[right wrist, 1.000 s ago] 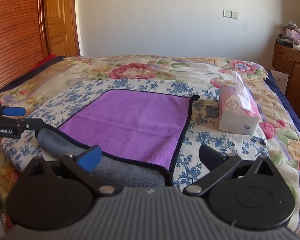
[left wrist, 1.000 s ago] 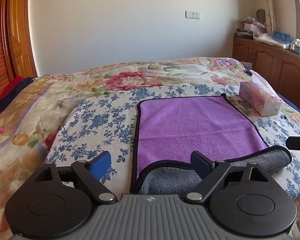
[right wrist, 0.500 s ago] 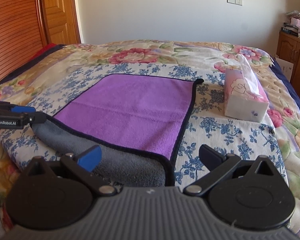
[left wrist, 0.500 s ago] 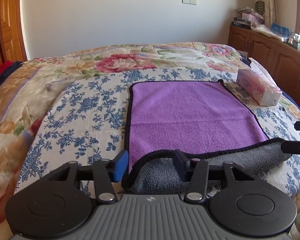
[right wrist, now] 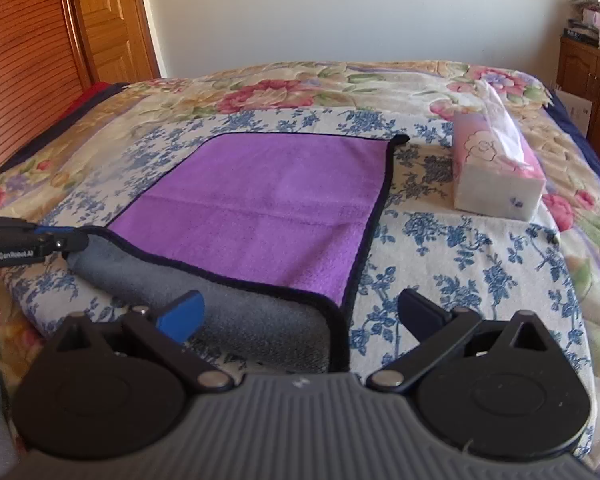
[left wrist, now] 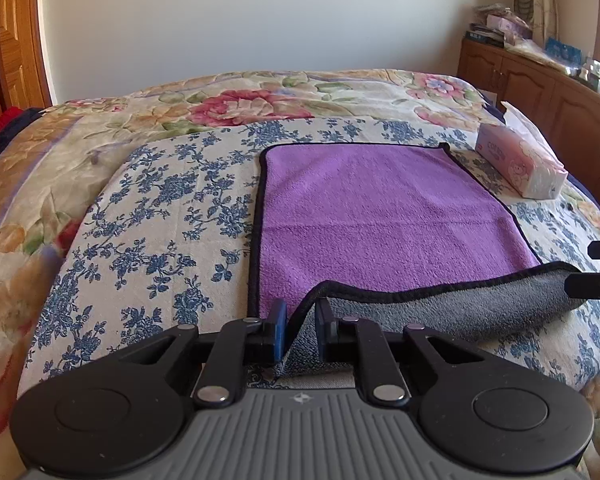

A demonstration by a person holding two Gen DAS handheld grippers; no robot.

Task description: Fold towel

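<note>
A purple towel [left wrist: 380,216] with a black hem and grey underside lies flat on the bed; it also shows in the right wrist view [right wrist: 260,208]. Its near edge is turned up, grey side [left wrist: 440,312] showing. My left gripper [left wrist: 302,330] is shut on the towel's near left corner. My right gripper [right wrist: 300,314] is open, its jaws either side of the near right corner, and its fingers [left wrist: 596,284] show at the right edge of the left wrist view. The left gripper's fingers [right wrist: 28,240] show at the left of the right wrist view.
A pink tissue box [right wrist: 496,176] lies on the bed right of the towel, also in the left wrist view [left wrist: 520,160]. The bed has a blue-flowered cover [left wrist: 160,216] over a floral quilt. A wooden door [right wrist: 108,20] stands at left, wooden cabinets [left wrist: 540,88] at right.
My left gripper has closed from wide open onto the towel's near left corner and moved forward. The right gripper stayed open and moved slightly forward over the near right corner.
</note>
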